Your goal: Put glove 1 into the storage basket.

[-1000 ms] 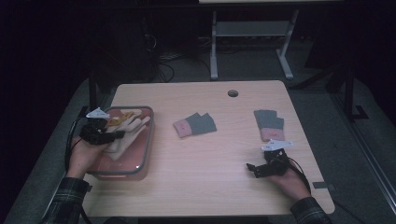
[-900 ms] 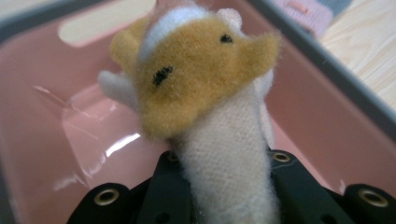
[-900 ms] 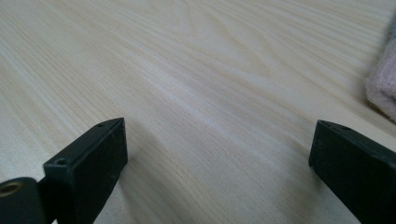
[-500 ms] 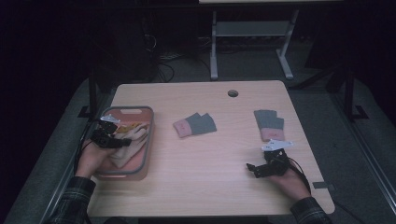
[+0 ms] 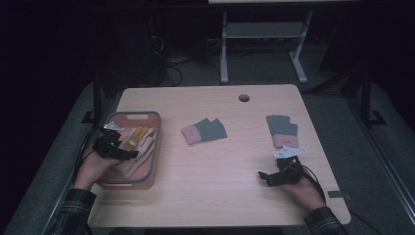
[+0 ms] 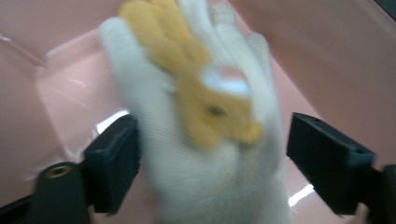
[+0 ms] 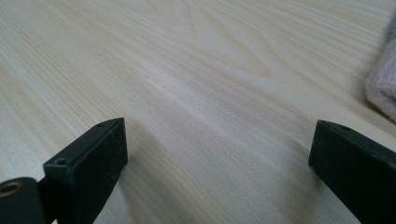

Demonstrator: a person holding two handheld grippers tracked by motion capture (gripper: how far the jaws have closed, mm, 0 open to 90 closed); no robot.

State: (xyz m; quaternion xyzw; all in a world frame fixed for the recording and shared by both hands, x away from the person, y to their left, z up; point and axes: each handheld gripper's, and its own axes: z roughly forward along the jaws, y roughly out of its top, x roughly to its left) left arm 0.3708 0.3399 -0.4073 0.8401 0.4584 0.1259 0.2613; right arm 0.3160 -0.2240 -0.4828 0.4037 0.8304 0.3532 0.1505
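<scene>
- Table (image 5: 210, 196) — pale wood, with the pink tray (image 5: 152, 147) at its left edge.
- White glove (image 6: 205, 140) with yellow fingers lies in the tray.
- Left gripper (image 5: 128, 152): jaws have just been opening, glove between them, unpressed.
- Right gripper (image 5: 264, 177) — jaws apart, low over bare wood.
</scene>
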